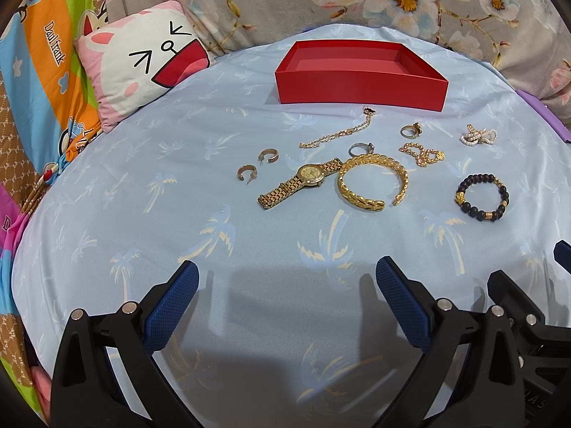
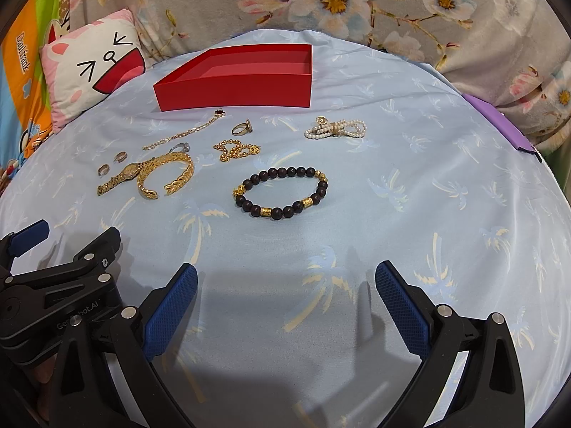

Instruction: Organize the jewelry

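nothing gathered yet: both grippers hung spread and empty over the bed, short of the jewelry.

the left gripper (image 1: 287,278) and right gripper (image 2: 285,280) each had their jaws wide apart, holding nothing, above the blue palm-print sheet (image 1: 142,214). the red box (image 1: 360,78) sat empty at the far side, with every piece loose on the cloth in front of it. the main risk looked like the soft sheet: closing on the thin chain (image 1: 335,132) or a small ring (image 1: 360,148) could pinch fabric instead and drag neighbours. the gold watch (image 1: 303,180) touched the gold cuff (image 1: 373,182), so lifting one could shift the other. the beaded bracelet (image 2: 282,192) lay apart, likely the safest first pick, though its round beads might slip from the pads.
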{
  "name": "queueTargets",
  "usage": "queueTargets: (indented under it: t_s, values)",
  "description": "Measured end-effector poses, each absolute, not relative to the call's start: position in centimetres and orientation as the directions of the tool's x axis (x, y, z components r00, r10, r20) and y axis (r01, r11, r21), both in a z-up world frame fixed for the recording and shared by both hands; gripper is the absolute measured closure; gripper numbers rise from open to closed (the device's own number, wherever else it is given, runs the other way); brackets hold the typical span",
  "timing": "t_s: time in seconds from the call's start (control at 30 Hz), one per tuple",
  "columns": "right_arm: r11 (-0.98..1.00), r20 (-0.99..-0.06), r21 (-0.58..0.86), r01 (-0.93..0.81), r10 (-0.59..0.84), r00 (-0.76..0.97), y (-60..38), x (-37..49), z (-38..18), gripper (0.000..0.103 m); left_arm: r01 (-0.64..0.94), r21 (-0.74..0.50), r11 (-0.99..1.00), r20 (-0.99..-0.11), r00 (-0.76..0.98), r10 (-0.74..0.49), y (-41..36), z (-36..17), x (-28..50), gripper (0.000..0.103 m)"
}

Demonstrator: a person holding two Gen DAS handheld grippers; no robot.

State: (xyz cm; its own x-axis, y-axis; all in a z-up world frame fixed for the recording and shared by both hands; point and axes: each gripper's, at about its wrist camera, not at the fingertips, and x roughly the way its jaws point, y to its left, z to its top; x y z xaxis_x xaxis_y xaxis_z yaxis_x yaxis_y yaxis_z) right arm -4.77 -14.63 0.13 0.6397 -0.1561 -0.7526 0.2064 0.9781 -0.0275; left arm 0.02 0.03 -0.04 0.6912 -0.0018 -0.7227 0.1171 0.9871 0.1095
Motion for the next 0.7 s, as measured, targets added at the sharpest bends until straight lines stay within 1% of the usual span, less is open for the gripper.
queueTargets:
  t_s: [0.43, 0.53, 0.63, 0.7]
  values:
    - [0.979, -0.756, -0.019, 0.201, -0.145, 0.638, -14.6, -4.7, -0.1, 0.005, 0.118, 0.106, 0.987, -0.724, 0.69, -0.005, 0.0, -0.1, 0.1, 0.006]
    - [0.983, -0.756, -0.001, 0.184, -0.121, 0.644, -14.7, -4.5, -0.1, 0.005, 0.135, 0.074, 0.988, -0.721, 0.692, -0.041, 0.6, -0.5, 0.1, 0.005]
    - [0.982, -0.737, -0.059, 0.18, -0.164, 0.656, -14.7, -4.1, 0.6, 0.005, 0.148, 0.039, 0.988, -0.717, 0.693, -0.075, 1.5, -0.3, 0.3, 0.005]
    - [0.983, -0.729, -0.05, 0.177, -0.157, 0.666, -15.1, -3.8, 1.4, 0.005, 0.136, 0.006, 0.991, -0.723, 0.685, -0.089, 2.3, 0.0, 0.8, 0.005]
